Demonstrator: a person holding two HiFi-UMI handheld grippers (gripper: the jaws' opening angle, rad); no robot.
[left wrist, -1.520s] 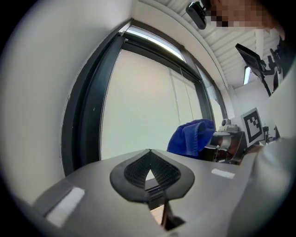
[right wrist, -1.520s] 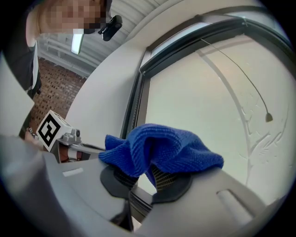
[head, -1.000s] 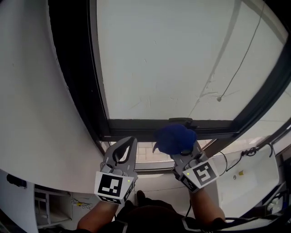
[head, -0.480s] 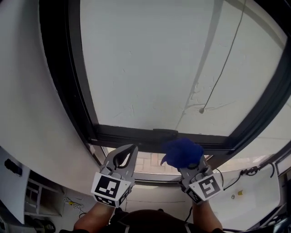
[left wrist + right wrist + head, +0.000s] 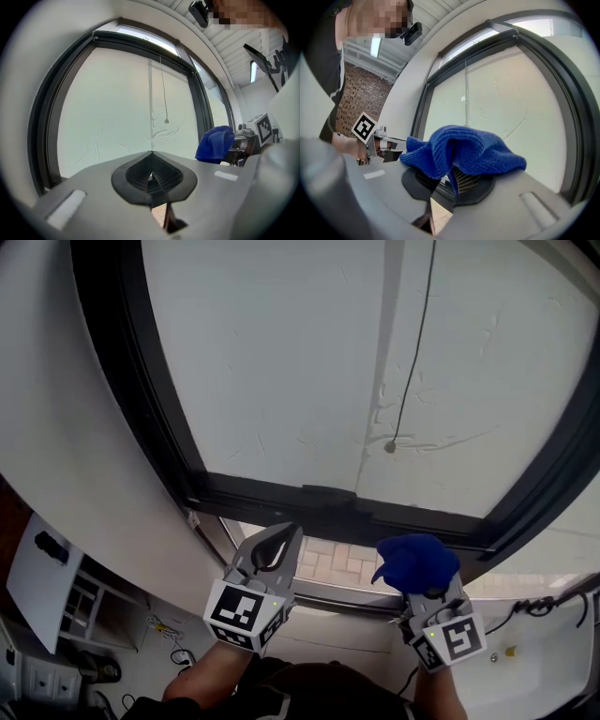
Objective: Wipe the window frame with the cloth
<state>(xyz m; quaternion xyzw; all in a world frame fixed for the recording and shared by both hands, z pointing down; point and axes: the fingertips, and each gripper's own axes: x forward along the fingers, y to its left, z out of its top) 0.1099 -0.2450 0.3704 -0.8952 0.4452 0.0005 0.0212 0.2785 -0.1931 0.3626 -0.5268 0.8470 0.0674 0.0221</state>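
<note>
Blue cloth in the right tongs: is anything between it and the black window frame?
Nothing visible. The blue knitted cloth, clamped in the right tongs, sits close to the black window frame's bottom rail with only air between. The shut, empty left tongs are off to its left.

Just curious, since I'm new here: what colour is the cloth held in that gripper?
Deep blue; the cloth shows best in the right gripper view.
</note>
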